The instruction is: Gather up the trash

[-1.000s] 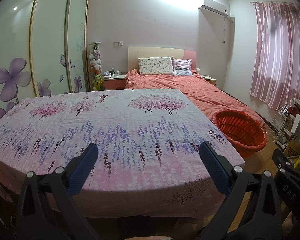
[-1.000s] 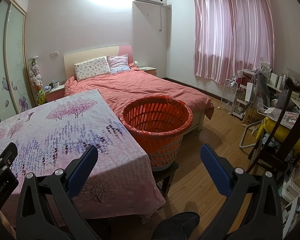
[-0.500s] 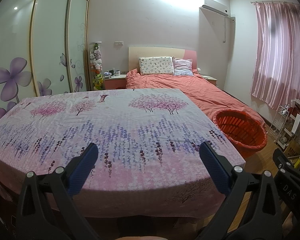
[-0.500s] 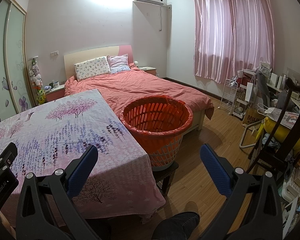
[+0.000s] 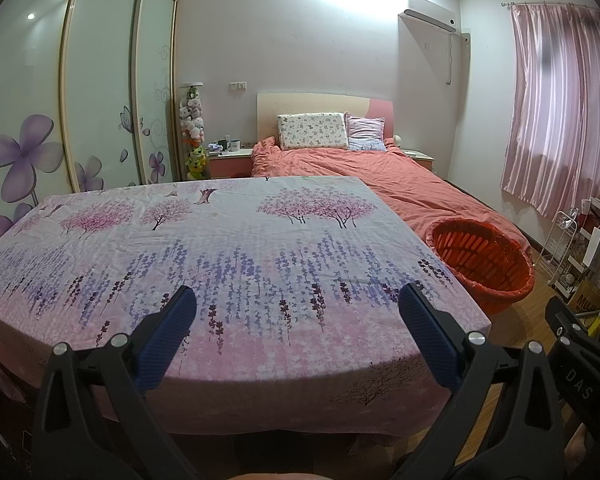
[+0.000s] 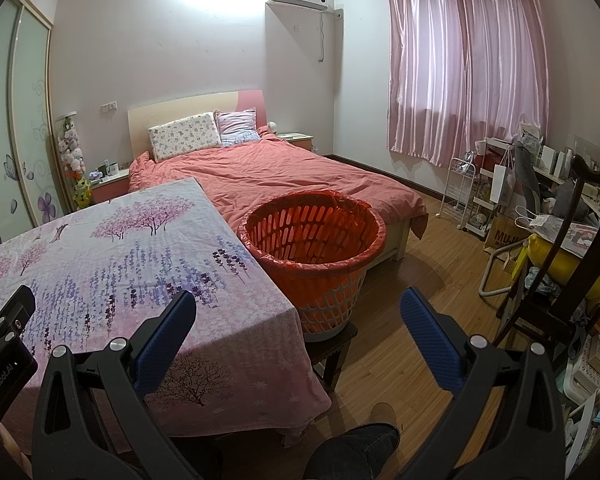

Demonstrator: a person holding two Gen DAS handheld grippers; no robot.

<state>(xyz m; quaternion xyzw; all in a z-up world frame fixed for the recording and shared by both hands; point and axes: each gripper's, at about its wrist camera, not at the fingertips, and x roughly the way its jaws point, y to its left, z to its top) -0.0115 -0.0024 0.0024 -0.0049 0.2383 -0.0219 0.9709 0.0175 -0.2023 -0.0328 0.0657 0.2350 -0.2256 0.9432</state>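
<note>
An orange basket [image 6: 316, 240] lined with a red bag stands on a dark stool beside the table's right edge; it also shows in the left wrist view [image 5: 482, 262]. The table is covered with a floral pink and purple cloth [image 5: 228, 248], and I see no trash on it. My left gripper [image 5: 296, 312] is open and empty over the table's near edge. My right gripper [image 6: 298, 312] is open and empty, hovering near the table's right corner in front of the basket.
A bed with a salmon cover [image 6: 268, 176] lies behind the table and basket. A wardrobe with flower doors [image 5: 80, 100] is at left. A wire rack [image 6: 460, 188], a cluttered desk, a dark chair [image 6: 556, 280] and a yellow object stand at right on wooden floor [image 6: 400, 328].
</note>
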